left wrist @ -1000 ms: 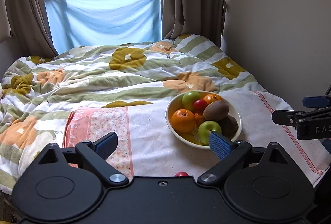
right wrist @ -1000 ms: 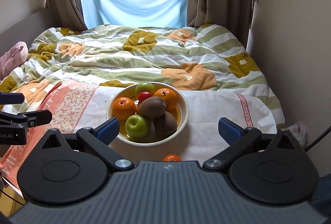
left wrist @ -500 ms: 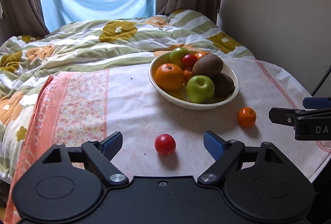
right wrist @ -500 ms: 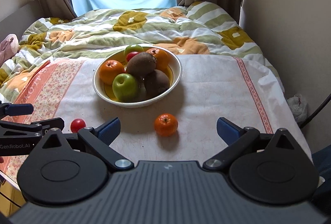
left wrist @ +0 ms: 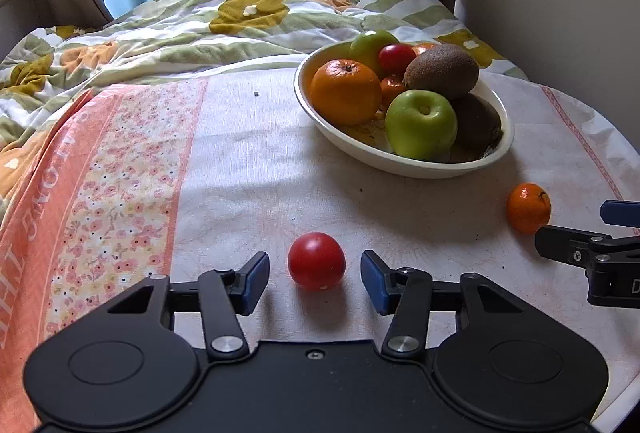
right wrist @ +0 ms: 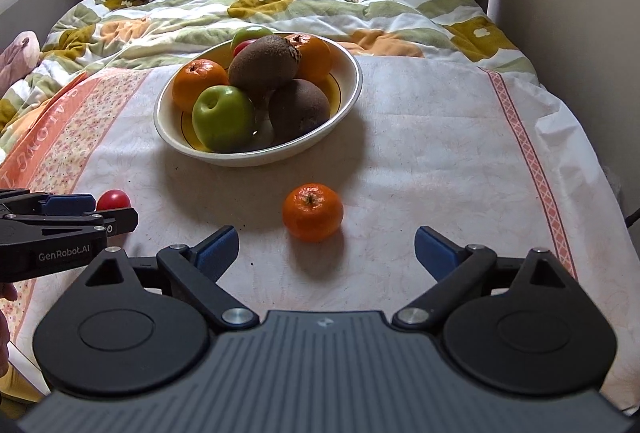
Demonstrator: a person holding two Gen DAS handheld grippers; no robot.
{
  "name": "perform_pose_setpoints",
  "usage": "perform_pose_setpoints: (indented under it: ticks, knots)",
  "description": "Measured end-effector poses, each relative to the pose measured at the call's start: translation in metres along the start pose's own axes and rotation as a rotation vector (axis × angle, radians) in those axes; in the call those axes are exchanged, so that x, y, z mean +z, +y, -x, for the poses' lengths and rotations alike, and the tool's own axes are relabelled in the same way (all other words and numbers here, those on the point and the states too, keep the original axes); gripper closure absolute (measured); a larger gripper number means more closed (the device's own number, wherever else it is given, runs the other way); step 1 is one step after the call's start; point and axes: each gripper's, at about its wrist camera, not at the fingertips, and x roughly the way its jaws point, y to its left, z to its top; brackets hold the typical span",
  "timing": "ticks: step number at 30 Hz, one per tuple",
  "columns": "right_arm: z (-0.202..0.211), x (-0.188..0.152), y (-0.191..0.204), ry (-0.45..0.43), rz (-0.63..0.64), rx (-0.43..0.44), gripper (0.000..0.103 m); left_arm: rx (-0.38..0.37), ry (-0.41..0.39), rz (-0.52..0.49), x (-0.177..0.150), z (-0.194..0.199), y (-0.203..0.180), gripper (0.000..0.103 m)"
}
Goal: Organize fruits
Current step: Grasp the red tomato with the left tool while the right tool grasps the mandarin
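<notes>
A small red tomato (left wrist: 316, 261) lies on the tablecloth between the tips of my open left gripper (left wrist: 314, 283), not touched; it also shows in the right wrist view (right wrist: 113, 200). A small orange mandarin (right wrist: 312, 212) lies just ahead of my open, empty right gripper (right wrist: 326, 247); it also shows in the left wrist view (left wrist: 528, 208). A cream bowl (left wrist: 404, 163) further back holds oranges, green apples, kiwis and a red tomato; it also shows in the right wrist view (right wrist: 256, 156).
The white and pink cloth (left wrist: 132, 193) covers a table whose right edge (right wrist: 592, 193) drops off. A flowered duvet (left wrist: 200, 29) lies behind, then curtains and a window. A wall stands on the right.
Both grippers have dropped and moved forward toward the table. The tomato now sits between the left fingertips and the mandarin just ahead of the right ones. The left jaws have narrowed.
</notes>
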Motion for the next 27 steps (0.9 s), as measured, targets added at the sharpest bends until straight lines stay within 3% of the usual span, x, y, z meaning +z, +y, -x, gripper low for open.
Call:
perform_pose_setpoints:
  ticks: [7,13,27]
  knots:
    - [-0.016,0.005,-0.002,0.015,0.034,0.041,0.004,0.026,0.003,0.012,0.000,-0.005,-0.004,0.068]
    - [-0.027,0.010,-0.003,0.040,0.065,0.062,0.022,0.047,0.007,0.023,0.001,-0.005,-0.008,0.068]
    - [-0.038,0.017,0.000,0.056,0.102,0.082,0.037,0.069,0.008,0.058,-0.002,0.008,-0.006,0.068]
